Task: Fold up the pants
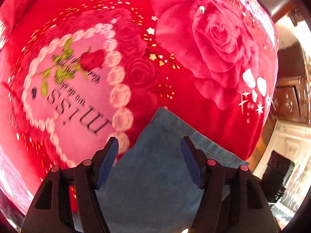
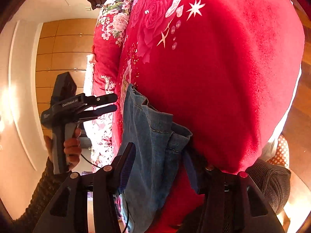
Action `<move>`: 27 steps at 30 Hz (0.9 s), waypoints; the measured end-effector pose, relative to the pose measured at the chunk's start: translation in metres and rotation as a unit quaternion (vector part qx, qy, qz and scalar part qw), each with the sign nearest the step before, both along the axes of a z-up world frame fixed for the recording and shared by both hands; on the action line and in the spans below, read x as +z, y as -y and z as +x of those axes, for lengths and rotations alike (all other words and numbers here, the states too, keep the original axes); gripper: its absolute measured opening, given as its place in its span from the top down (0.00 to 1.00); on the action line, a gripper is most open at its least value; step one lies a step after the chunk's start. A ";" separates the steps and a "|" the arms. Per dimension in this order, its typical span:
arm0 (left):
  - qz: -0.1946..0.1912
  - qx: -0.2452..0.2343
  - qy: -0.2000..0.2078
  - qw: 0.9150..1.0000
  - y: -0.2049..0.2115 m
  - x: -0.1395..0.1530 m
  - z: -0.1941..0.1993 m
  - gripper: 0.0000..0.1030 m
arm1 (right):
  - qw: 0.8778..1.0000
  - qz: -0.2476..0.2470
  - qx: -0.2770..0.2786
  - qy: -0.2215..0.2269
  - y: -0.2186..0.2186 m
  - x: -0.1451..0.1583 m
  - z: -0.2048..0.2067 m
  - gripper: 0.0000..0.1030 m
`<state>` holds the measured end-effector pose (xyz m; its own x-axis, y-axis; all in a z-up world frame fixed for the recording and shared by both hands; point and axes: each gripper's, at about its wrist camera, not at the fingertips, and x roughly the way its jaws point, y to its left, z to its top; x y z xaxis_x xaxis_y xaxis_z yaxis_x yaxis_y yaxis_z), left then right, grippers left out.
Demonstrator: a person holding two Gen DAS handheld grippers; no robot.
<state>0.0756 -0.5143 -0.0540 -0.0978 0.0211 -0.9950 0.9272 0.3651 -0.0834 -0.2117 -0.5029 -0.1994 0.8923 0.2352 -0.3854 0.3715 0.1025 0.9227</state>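
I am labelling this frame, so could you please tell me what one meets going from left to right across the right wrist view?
Wooden wall panels → left gripper held in the person's hand → floral quilt → blue jeans → red blanket → polka-dot cloth.

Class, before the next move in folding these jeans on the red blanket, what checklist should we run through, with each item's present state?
1. Left tool open: ok, over the jeans.
2. Right tool open: ok, astride the denim.
3. Jeans gripped: not ok, neither tool is shut.
4. Jeans flat on the red blanket: not ok, bunched by the right tool.
5. Legs aligned: cannot tell.
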 end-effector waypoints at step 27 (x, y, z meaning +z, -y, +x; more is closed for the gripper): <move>-0.098 -0.089 -0.044 0.990 -0.057 0.028 -0.051 0.93 | 0.985 -0.157 0.072 -0.011 -0.018 0.077 0.033 0.92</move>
